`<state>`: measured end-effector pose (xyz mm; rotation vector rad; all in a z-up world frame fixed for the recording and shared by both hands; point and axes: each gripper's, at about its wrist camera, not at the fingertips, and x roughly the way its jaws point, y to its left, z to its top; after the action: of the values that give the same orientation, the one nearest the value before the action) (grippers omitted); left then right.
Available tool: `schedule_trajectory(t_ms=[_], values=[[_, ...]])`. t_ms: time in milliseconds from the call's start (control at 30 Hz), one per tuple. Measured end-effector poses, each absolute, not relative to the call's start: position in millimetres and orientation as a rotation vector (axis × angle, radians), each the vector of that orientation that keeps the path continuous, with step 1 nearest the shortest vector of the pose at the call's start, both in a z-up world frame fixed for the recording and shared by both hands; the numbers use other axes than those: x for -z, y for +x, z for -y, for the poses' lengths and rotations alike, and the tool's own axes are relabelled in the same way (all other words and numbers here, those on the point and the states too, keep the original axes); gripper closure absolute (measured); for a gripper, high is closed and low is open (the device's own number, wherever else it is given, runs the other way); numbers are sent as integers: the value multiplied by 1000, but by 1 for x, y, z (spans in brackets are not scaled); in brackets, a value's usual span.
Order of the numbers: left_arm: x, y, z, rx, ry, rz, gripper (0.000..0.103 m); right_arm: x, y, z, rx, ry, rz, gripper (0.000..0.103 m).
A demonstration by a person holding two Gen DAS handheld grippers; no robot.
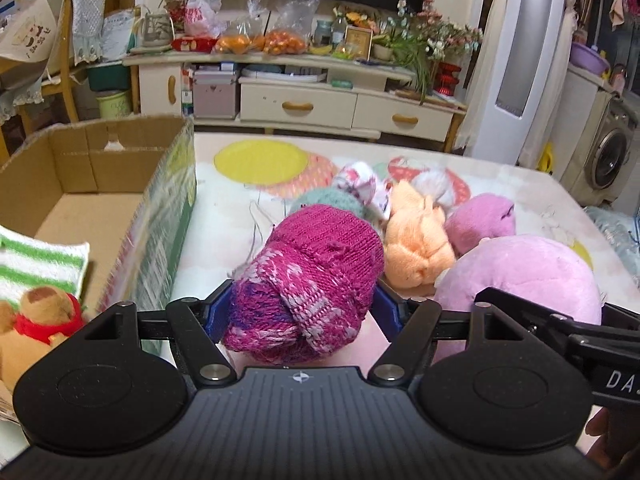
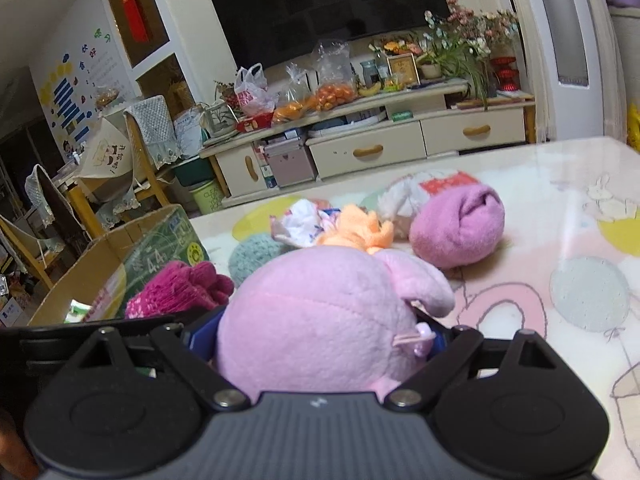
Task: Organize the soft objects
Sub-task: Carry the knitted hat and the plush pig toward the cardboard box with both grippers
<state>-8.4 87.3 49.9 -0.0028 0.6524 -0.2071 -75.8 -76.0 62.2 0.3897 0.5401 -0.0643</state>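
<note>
Two grippers each clamped on one soft thing, left gripper [image 1: 304, 308] wide around magenta knit roll [image 1: 308, 288] at lower centre, right gripper [image 2: 316, 336] wide around pink plush [image 2: 316, 320], one box [image 1: 80, 168] upper left holding one striped towel [image 1: 36, 264] and one bear [image 1: 36, 320], five more bundles on table [image 1: 540, 220].

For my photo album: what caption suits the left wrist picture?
Left gripper clasping a magenta knitted bundle beside a cardboard box, other soft things behind.

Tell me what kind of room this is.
Most likely a home living room: a dark television above a cream media cabinet cluttered with bagged oranges and flowers, with a washing machine off to one side.
</note>
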Motion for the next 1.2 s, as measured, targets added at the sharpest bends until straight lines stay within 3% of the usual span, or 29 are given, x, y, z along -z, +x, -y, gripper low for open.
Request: schedule_trajectory(t_ms=[1200], values=[[-103,-24,-166,13,-186,-482,16,-144,-2,-22,-143,226,-396,11]])
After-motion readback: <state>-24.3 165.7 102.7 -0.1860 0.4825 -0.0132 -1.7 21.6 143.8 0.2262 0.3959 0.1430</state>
